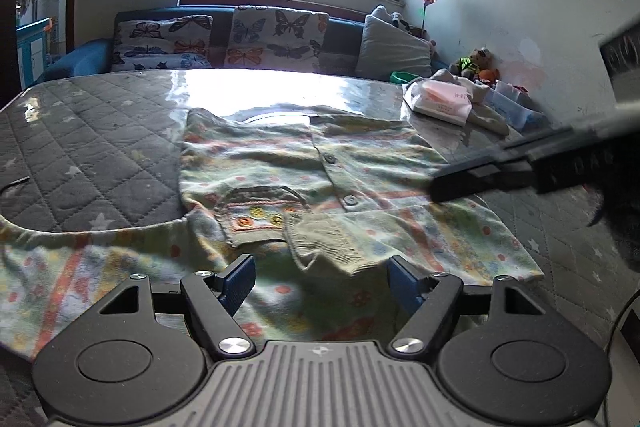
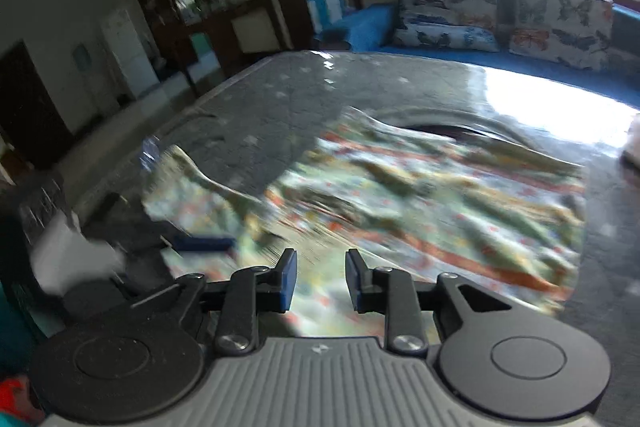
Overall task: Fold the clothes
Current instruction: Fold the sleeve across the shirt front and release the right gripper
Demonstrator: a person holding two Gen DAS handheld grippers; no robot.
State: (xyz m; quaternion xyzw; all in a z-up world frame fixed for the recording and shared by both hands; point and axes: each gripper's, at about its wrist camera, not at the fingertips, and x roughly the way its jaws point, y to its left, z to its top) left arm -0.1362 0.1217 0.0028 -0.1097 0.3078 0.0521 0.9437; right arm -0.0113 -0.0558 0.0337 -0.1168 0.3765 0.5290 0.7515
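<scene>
A small patterned cardigan (image 1: 304,179) with buttons and a chest pocket lies flat on the grey quilted table cover (image 1: 88,131). One sleeve is folded across its front, its ribbed cuff (image 1: 328,243) just ahead of my left gripper (image 1: 322,277), which is open and empty above the lower part of the garment. My right gripper (image 1: 460,183) reaches in from the right over the cardigan's right side. In the right wrist view the cardigan (image 2: 420,195) is blurred, and my right gripper (image 2: 321,279) is partly open with nothing between the fingers. My left gripper (image 2: 200,243) shows at the left.
A white packet and folded cloths (image 1: 452,99) lie at the table's far right, next to plastic boxes (image 1: 516,103). A blue sofa with butterfly cushions (image 1: 264,39) stands behind the table. Toys (image 1: 476,63) sit in the corner. The tabletop (image 1: 280,87) reflects window glare.
</scene>
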